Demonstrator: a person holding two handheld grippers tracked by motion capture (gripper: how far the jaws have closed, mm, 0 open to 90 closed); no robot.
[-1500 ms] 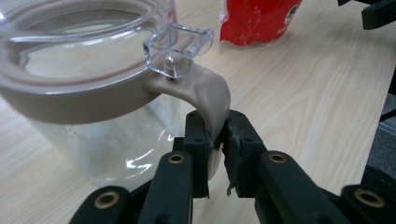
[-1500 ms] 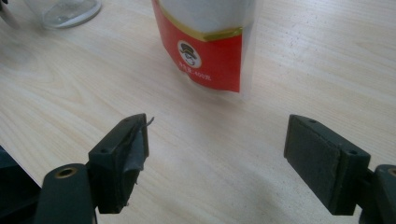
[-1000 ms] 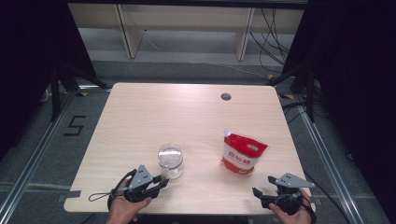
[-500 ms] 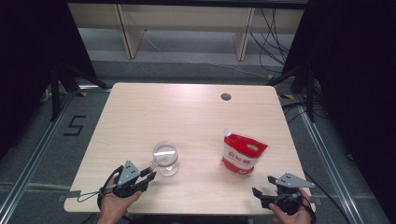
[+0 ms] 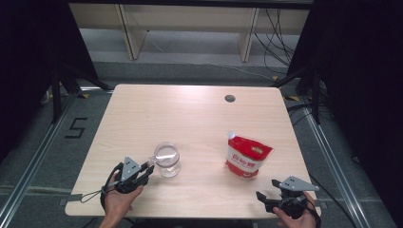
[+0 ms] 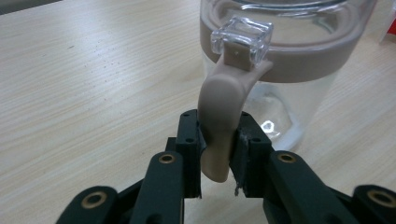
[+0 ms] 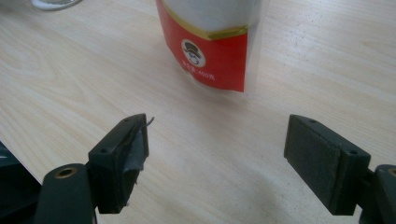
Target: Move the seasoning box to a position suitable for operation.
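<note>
From the high view, my left gripper (image 5: 148, 170) sat at about seven o'clock on the wooden table (image 5: 190, 114), touching the clear glass jar (image 5: 167, 159), while my right gripper (image 5: 266, 199) waited at five o'clock, apart from the red pouch (image 5: 247, 156) standing at its eleven o'clock. A dark grommet hole (image 5: 230, 98) lay far off at one o'clock. In the left gripper view, my jaws were pinched narrow on the jar's beige tab (image 6: 218, 126), which hung down from the lid band (image 6: 299, 60) below a clear clasp (image 6: 242, 36). I judged the soft tab could slip free or the jar tip if I pulled sideways. In the right gripper view, my fingers (image 7: 122, 154) stood wide and empty, the pouch (image 7: 210, 46) ahead at twelve o'clock, nothing between.
</note>
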